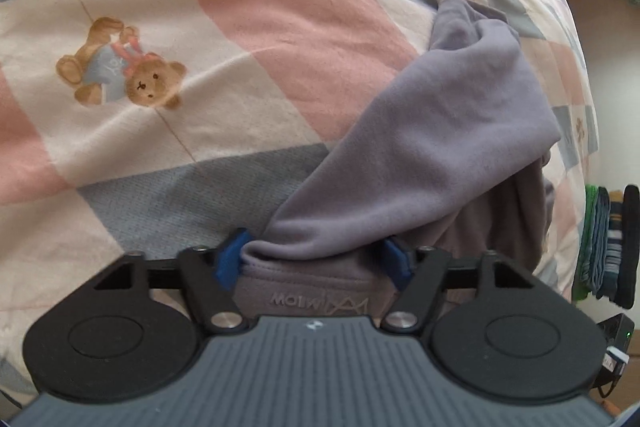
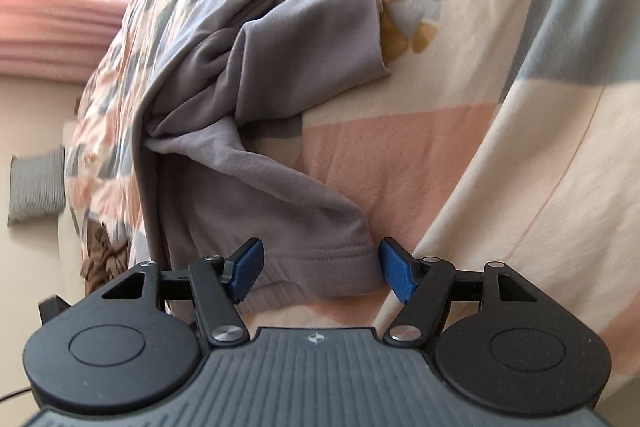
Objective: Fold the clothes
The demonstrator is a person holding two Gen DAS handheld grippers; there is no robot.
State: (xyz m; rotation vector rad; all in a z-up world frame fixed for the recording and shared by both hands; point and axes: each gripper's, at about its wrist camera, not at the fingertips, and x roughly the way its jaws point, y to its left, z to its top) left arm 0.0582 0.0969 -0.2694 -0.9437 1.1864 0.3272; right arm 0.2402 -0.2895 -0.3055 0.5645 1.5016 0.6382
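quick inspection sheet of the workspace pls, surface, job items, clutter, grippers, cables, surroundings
surface: checked quilt in pink, cream and grey-blue squares with teddy bear prints, lightly creased.
job's things: one grey garment, crumpled and unfolded on the quilt; its stitched hem lies between the right gripper's fingers, a logo-marked edge between the left's.
clutter: brown bundle at the quilt's edge; what it is, cannot tell.
grippers: left gripper wide, blue pads either side of the bunched cloth. right gripper wide, pads not pressing the hem.
cables: thin dark cable at the lower right of the left view.
surroundings: stack of folded cloths, pink curtain, grey cushion.
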